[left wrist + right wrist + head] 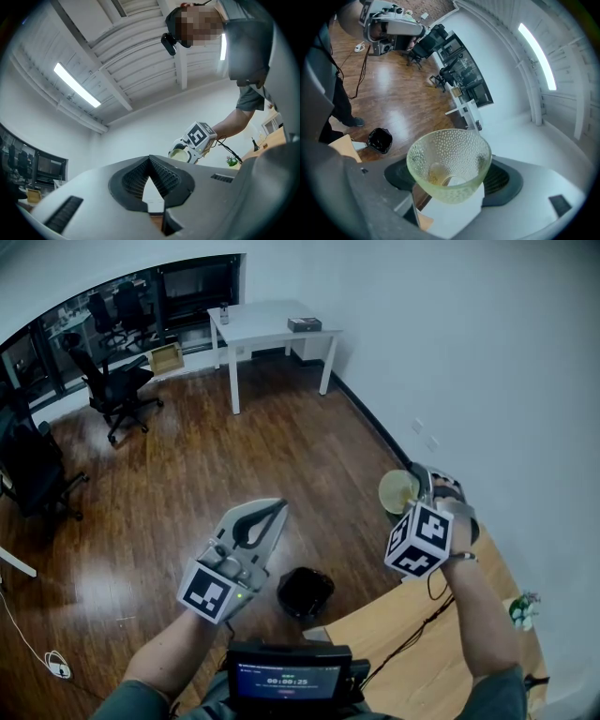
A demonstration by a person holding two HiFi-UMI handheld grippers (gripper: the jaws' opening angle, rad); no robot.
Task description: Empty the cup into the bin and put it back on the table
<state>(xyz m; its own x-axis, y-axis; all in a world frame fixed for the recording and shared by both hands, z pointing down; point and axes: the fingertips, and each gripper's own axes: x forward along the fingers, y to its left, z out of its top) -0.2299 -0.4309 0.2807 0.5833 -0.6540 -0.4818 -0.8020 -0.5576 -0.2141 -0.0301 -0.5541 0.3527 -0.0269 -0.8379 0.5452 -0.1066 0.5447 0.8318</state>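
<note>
Holding: my right gripper (451, 185) clamps the cup (449, 157).
Idling: left gripper (150, 160) jaws together, empty.
Risk: tipping early, I could miss the bin (305, 592).

Looking down on a white desk (262, 322) carrying a small dark box (305, 324), black office chairs (117, 381) sitting by the windows (56, 324), a white cable (54, 662) lying coiled on the wooden floor (234, 465).

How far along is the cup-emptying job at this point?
Done: the cup is off the table, clamped in the right gripper. In hand: it hangs tilted, not over the bin; whether it holds anything I cannot tell. Left: any emptying, then setting it back on the table. The left gripper is shut and empty.
</note>
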